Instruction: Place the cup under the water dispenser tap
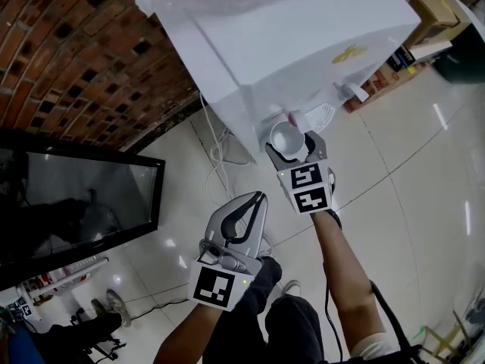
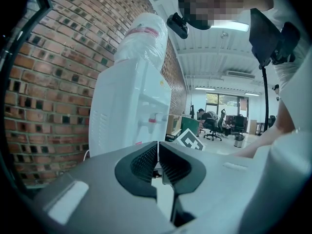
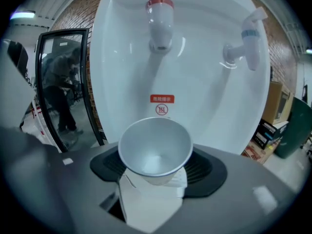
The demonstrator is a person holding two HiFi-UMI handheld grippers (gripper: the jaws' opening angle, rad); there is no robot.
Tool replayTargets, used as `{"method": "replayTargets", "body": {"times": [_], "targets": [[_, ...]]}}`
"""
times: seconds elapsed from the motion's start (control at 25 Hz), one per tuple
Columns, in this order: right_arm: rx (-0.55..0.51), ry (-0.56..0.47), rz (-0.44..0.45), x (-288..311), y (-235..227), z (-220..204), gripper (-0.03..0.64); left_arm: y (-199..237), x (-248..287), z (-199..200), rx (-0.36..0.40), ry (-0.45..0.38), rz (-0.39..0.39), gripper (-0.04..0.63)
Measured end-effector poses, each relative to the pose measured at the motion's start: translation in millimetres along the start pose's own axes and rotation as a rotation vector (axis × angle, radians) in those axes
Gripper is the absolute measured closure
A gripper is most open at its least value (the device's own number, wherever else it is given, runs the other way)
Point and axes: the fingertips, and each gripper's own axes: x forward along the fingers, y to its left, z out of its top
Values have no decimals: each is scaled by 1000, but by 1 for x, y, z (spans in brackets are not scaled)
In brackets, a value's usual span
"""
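Observation:
A white paper cup sits upright and empty between the jaws of my right gripper, which is shut on it. In the head view the cup is held by the right gripper close to the front of the white water dispenser. The red tap hangs above and behind the cup; a blue tap is to its right. My left gripper hangs lower and nearer to me, shut with nothing in it; its black pads touch.
A red brick wall stands behind and left of the dispenser. A black glass-fronted cabinet sits at the left. White cables trail on the glossy tile floor. Cardboard boxes lie beyond the dispenser.

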Motion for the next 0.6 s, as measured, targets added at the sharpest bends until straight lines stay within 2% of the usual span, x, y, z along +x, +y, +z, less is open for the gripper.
{"method": "replayTargets", "body": {"times": [0.36,0.48,0.6], "targets": [[7,-9,-11,9,-4,-4,273,-3,5,-3,10,10,-10,592],[25,-17,-2,10,-4,-4,211,-3,6,-3,9,12,-11,592],[31,-27,7,11,-2,-3,206,-2,7,-3,9,14,-6,592]]}}
